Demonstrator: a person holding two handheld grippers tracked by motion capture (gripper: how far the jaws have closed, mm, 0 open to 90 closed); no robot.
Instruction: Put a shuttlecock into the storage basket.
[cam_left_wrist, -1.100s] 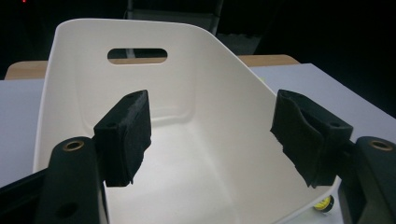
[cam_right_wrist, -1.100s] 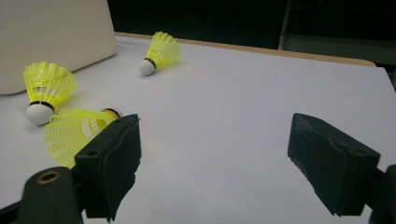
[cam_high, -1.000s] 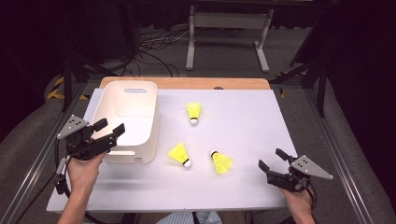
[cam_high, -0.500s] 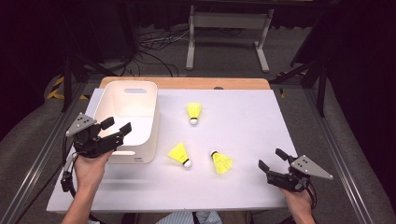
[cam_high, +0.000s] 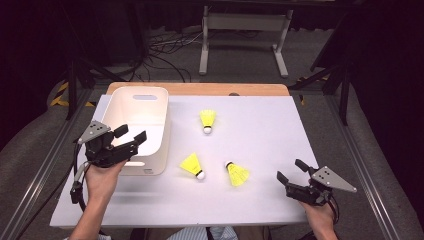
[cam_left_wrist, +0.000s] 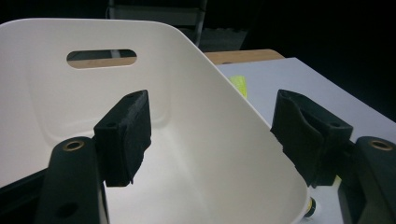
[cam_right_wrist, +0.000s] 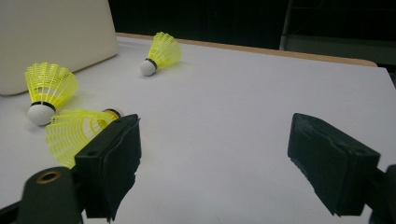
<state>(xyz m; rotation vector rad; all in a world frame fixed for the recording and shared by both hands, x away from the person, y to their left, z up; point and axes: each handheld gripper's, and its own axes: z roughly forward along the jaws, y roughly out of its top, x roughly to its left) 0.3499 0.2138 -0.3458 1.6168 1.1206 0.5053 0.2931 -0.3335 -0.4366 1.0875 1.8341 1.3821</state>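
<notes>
Three yellow shuttlecocks lay on the counter: one (cam_high: 207, 120) toward the far edge, two (cam_high: 192, 165) (cam_high: 236, 173) nearer the near edge. One white bin (cam_high: 150, 131) stood by the left edge. The left hand-held gripper (cam_high: 133, 138) hovered spread wide over the bin's near rim, empty. The right hand-held gripper (cam_high: 289, 171) gaped empty near the near-right corner, its jaw hiding part of the closest shuttlecock.

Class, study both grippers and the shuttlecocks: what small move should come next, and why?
Probably the right gripper should ease forward toward the nearest shuttlecock. Its jaws stand open and empty, the shuttlecock lies just beyond them, and the left gripper straddles the wall of the white bin.
</notes>
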